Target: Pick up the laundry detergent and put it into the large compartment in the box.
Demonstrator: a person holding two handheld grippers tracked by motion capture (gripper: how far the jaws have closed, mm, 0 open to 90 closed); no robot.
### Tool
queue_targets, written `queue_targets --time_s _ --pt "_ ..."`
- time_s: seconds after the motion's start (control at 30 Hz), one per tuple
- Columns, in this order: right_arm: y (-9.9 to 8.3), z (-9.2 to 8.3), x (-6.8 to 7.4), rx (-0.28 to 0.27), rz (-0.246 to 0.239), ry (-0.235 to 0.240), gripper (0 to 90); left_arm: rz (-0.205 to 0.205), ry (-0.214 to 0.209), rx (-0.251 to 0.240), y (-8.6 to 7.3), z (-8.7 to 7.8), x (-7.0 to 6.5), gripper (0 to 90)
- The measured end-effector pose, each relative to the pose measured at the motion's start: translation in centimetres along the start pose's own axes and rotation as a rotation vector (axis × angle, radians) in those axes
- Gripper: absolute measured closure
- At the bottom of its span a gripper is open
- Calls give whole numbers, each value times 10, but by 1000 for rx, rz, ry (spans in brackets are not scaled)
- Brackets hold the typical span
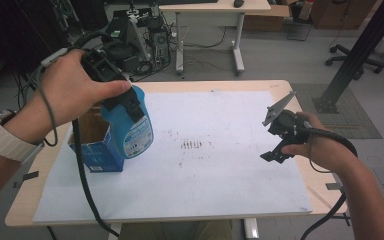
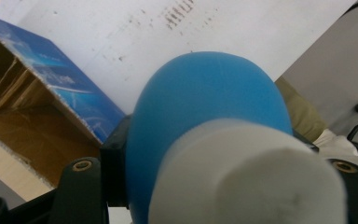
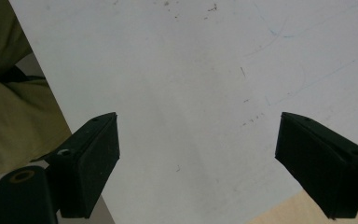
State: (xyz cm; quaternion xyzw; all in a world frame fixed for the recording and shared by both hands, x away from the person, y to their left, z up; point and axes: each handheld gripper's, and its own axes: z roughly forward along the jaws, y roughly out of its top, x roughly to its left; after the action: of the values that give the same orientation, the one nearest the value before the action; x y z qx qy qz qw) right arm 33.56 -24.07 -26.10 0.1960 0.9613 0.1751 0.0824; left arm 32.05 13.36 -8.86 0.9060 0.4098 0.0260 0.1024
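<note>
My left gripper (image 1: 126, 104) is shut on a blue plastic bottle (image 1: 134, 127) with a white label, held tilted in the air just above an open blue cardboard box (image 1: 97, 152) at the table's left. In the left gripper view the blue bottle (image 2: 205, 107) bulges between the jaws, its white cap (image 2: 247, 177) nearest the camera, and the blue box (image 2: 51, 102) gapes brown inside at the left. My right gripper (image 1: 275, 150) hangs open over the right side of the white sheet (image 1: 215, 175). Nothing lies between its jaws; the right gripper (image 3: 198, 163) looks down on the bare sheet.
The white sheet (image 3: 191, 70) covers most of the wooden table (image 1: 300, 90) and bears small dark marks (image 1: 191, 145) near its middle. Beyond the table stand a desk (image 1: 215, 10), cables and a black post (image 1: 355, 55).
</note>
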Motion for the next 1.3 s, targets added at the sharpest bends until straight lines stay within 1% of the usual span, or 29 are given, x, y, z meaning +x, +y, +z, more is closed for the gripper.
queue_targets --time_s 0.17,0.2,0.3,0.63,0.8,0.9,1.0,1.03,1.3 --pt "5 0 0 -2 -11 2 136 -47 6 17 -6 -11 9 374" --pt "6 0 0 -2 -12 2 136 -62 7 9 -8 -13 11 374" --pt "8 1 -1 -1 -16 4 136 -95 12 7 -13 -22 18 374" --pt "18 5 -2 -5 -35 10 136 -183 35 8 -30 -44 41 374" --pt "21 6 -2 -5 -42 14 136 -241 39 0 -39 -52 55 374" --pt "22 7 -2 -7 -43 14 136 -283 43 -9 -44 -56 63 374" --pt "23 8 -2 -9 -47 17 136 -312 43 -8 -48 -59 72 374" --pt "24 8 -2 -9 -47 16 136 -328 42 -9 -50 -60 75 374" --pt "23 9 -2 -10 -44 16 135 -407 56 -11 -56 -59 94 374"
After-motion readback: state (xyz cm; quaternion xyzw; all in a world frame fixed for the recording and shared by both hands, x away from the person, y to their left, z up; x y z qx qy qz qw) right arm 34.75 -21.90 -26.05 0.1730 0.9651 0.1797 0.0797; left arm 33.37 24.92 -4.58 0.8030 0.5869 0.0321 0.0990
